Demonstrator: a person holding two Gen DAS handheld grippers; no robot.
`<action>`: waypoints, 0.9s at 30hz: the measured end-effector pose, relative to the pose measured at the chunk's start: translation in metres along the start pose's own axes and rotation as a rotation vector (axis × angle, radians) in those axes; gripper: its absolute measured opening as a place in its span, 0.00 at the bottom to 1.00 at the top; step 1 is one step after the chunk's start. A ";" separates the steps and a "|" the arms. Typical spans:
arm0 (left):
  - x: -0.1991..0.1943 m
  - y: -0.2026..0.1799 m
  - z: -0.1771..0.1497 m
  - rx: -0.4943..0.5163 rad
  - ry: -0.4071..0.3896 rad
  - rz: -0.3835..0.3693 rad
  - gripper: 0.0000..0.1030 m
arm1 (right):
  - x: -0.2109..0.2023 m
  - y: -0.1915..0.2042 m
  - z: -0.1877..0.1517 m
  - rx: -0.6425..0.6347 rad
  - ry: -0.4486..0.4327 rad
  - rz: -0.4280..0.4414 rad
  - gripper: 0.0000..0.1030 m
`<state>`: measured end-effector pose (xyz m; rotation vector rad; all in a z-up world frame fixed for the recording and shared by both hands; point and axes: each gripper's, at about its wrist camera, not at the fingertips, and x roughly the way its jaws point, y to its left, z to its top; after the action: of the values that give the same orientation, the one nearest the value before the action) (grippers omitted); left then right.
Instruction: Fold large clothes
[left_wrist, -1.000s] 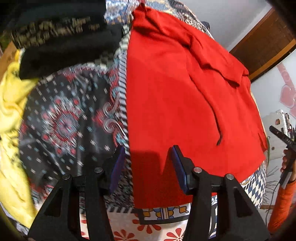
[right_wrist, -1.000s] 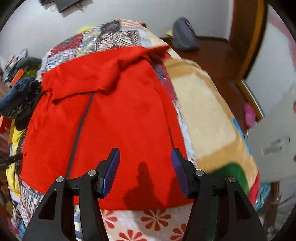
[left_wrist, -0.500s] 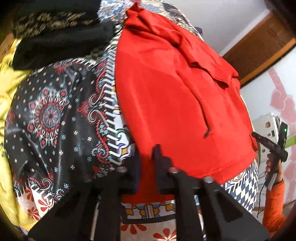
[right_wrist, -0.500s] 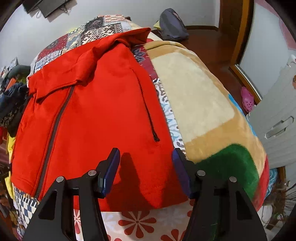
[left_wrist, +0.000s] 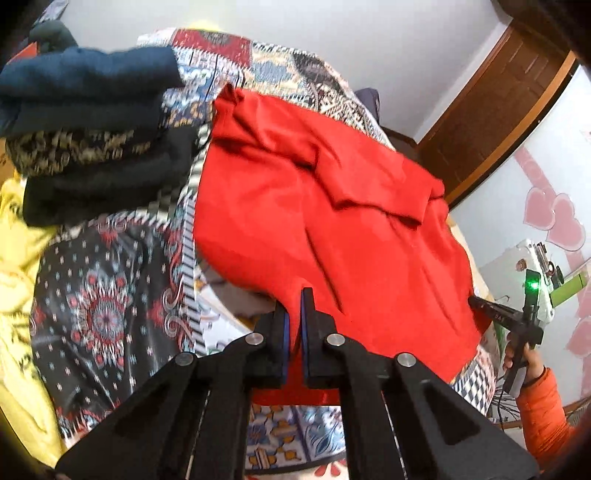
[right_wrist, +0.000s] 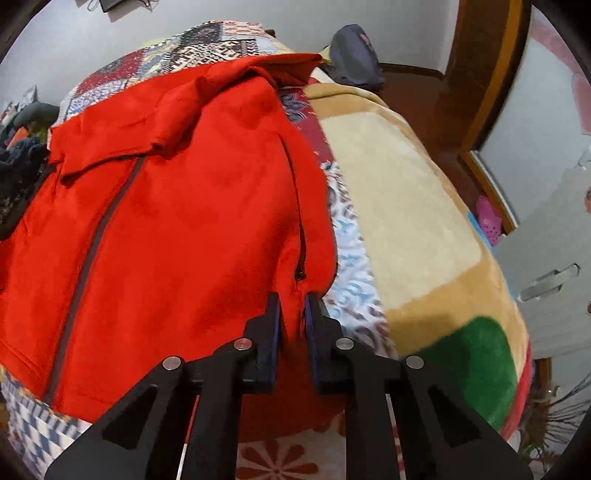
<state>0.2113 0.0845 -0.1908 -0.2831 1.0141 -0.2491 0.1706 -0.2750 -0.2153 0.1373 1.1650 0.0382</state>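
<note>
A red zip jacket (left_wrist: 332, 192) lies spread on the bed, collar at the far end. My left gripper (left_wrist: 294, 295) is shut on its near left hem corner, which hangs lifted off the patterned bedspread (left_wrist: 92, 295). In the right wrist view the jacket (right_wrist: 184, 184) shows its grey front zip and a pocket zip. My right gripper (right_wrist: 293, 299) is at the near right hem just below that pocket zip. Its jaws are closing, and red cloth is pinched between the pads. A person's hand in an orange sleeve (left_wrist: 532, 369) holds that gripper at the jacket's right edge.
A stack of dark folded clothes (left_wrist: 92, 122) sits left of the jacket, with yellow cloth (left_wrist: 18, 258) beyond the bed's left edge. A beige and green blanket (right_wrist: 406, 203) covers the bed's right side. A dark bag (right_wrist: 354, 55) and a wooden door frame (right_wrist: 480, 74) stand behind.
My left gripper shut on the hem corner and lifted it off the bedspread. My right gripper's jaws went from wide apart to pinching the hem.
</note>
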 end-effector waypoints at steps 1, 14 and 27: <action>-0.001 -0.002 0.004 0.002 -0.006 -0.002 0.03 | -0.002 0.000 0.003 0.000 0.000 0.018 0.09; -0.004 -0.020 0.120 0.034 -0.141 0.027 0.03 | -0.053 0.024 0.124 -0.029 -0.222 0.093 0.09; 0.123 0.024 0.254 -0.057 -0.074 0.187 0.04 | 0.041 0.039 0.265 0.065 -0.236 0.043 0.12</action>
<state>0.4933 0.0951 -0.1709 -0.2457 0.9684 -0.0395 0.4319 -0.2560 -0.1450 0.2189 0.9284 0.0217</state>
